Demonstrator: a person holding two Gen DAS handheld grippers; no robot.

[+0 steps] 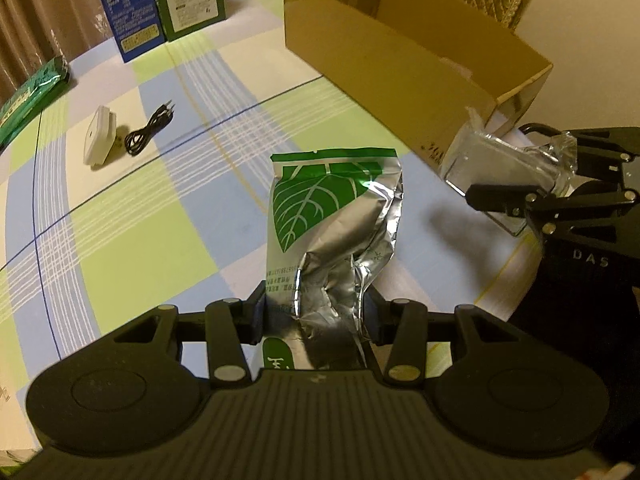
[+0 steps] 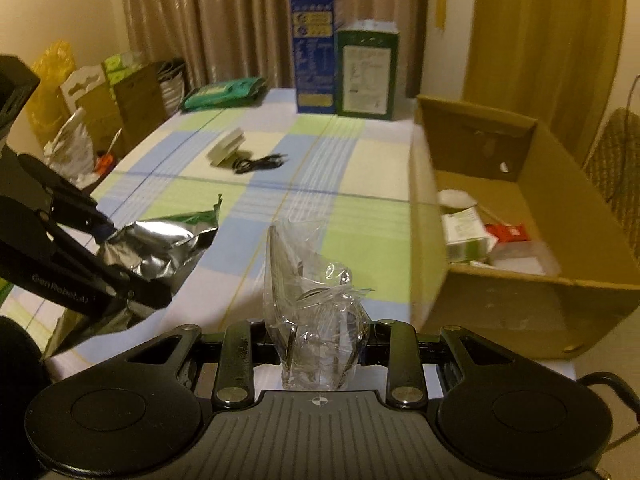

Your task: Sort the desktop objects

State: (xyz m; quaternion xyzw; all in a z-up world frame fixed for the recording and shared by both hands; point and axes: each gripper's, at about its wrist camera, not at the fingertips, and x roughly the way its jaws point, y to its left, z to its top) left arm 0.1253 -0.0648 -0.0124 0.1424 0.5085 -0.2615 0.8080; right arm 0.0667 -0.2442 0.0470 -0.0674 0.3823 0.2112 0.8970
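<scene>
My left gripper [image 1: 314,320] is shut on a crumpled silver foil bag with a green leaf print [image 1: 332,216] and holds it above the checked tablecloth [image 1: 132,224]. The foil bag also shows at the left of the right wrist view [image 2: 160,248]. My right gripper [image 2: 320,340] is shut on a clear crinkled plastic wrapper [image 2: 312,292], which also shows in the left wrist view [image 1: 504,160] beside the box. An open cardboard box [image 2: 520,304] with several small items inside stands at the right [image 1: 384,64].
A white adapter [image 1: 98,136] and a coiled black cable [image 1: 148,130] lie on the cloth further back. A blue carton [image 2: 314,52] and a green carton [image 2: 366,72] stand at the far edge. A green pack [image 2: 224,94] lies at the far left. Bags and boxes stand beyond the table's left side.
</scene>
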